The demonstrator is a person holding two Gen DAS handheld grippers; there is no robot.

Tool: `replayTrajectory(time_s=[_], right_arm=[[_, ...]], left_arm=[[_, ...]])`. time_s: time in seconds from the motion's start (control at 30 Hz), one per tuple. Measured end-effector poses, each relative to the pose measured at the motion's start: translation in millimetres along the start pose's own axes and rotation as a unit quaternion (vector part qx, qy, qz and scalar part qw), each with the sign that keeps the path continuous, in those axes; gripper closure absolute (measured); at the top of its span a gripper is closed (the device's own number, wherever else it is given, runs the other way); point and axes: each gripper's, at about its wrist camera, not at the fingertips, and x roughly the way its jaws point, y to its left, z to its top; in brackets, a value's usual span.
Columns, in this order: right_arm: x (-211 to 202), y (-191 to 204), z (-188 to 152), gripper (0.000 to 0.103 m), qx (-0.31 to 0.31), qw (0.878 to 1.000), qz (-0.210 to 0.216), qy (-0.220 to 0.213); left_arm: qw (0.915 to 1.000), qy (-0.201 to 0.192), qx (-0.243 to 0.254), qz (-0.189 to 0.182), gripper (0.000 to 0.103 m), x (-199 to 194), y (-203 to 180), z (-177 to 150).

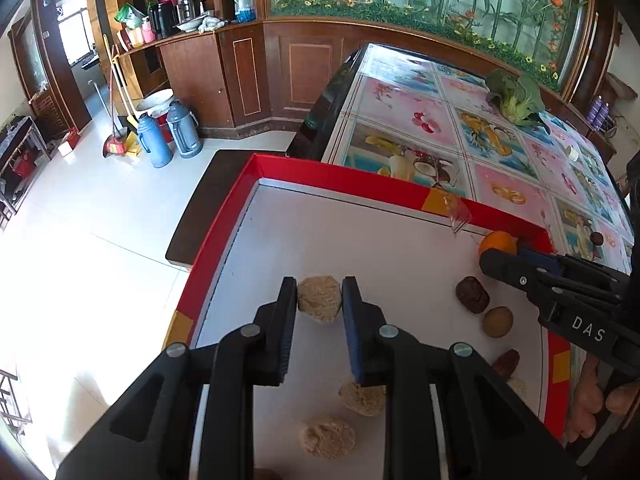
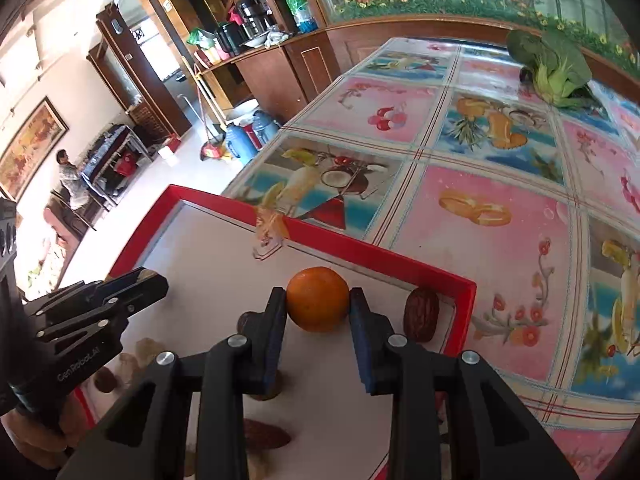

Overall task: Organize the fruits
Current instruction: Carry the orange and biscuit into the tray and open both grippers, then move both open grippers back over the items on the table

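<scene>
In the left wrist view my left gripper (image 1: 319, 300) is shut on a rough tan ball (image 1: 319, 299), its pads pressing both sides, low over the white floor of a red-rimmed tray (image 1: 340, 174). In the right wrist view my right gripper (image 2: 318, 306) is shut on an orange (image 2: 318, 303) near the tray's (image 2: 360, 252) far right corner. The left wrist view shows the right gripper (image 1: 500, 260) with the orange (image 1: 496, 242) at the right. The left gripper (image 2: 152, 280) shows at the left of the right wrist view, its ball hidden.
Loose in the tray lie a dark wrinkled fruit (image 1: 472, 295), a round brown fruit (image 1: 497, 321), a red date (image 1: 507, 364) and two more tan balls (image 1: 362, 398). A leafy vegetable (image 2: 556, 68) lies far back on the fruit-patterned tablecloth (image 2: 480, 208). The floor drops away left of the tray.
</scene>
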Motion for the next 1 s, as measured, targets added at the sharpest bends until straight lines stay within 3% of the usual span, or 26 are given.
replayTrajectory(time_s=[0.23, 0.3, 0.37, 0.57, 0.73, 0.9, 1.0], right_arm=[[2, 3, 0, 0.066, 0.000, 1.000, 0.005, 0.014], [-4, 1, 0, 0.064, 0.007, 1.000, 0.021, 0.016], [-16, -1, -1, 0.064, 0.002, 1.000, 0.026, -0.003], [-71, -34, -6, 0.062, 0.007, 0.997, 0.036, -0.067], [-117, -92, -18, 0.062, 0.048, 0.994, 0.008, -0.093], [-177, -155, -42, 0.061, 0.081, 0.988, -0.046, -0.120], [-219, -195, -55, 0.061, 0.106, 0.980, -0.091, -0.139]], left_arm=[[0.9998, 0.016, -0.003, 0.014, 0.078, 5, 3, 1], [0.9996, 0.022, 0.002, 0.018, 0.069, 6, 0, 1], [0.9995, 0.021, -0.005, 0.023, 0.054, 1, 0, 1], [0.9998, -0.013, 0.005, 0.011, 0.052, -33, -19, 4], [0.9974, -0.040, 0.054, -0.024, 0.050, -65, -70, 7], [0.9899, -0.056, 0.109, -0.071, 0.050, -85, -138, 7], [0.9828, -0.063, 0.137, -0.107, 0.042, -89, -185, 5]])
